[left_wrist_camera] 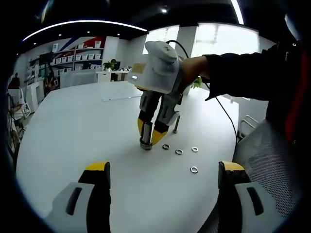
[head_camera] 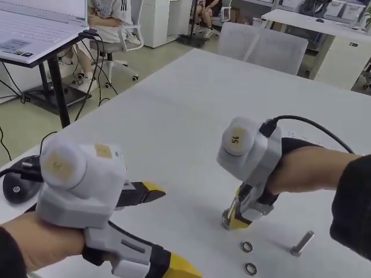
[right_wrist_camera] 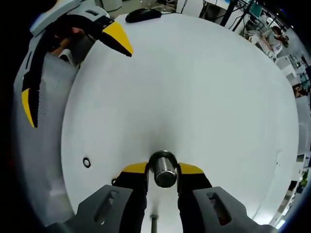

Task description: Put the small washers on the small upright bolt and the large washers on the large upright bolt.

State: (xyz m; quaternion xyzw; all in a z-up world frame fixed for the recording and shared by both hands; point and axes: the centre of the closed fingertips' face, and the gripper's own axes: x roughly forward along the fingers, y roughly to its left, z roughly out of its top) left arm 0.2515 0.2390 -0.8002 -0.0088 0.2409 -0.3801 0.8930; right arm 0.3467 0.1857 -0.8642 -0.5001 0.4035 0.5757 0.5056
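The large bolt stands on its head on the white table, and my right gripper is shut on its shank. That grip shows in the head view and in the left gripper view. Two small washers lie flat just right of the bolt. Several washers lie in a loose row. The small bolt stands further right, behind the right gripper. My left gripper hovers open and empty to the left, jaws wide apart.
A black mouse lies at the table's left edge. Past that edge stands a desk with a laptop, and a person sits behind it. A grey chair stands at the far edge. One washer lies alone left of the bolt.
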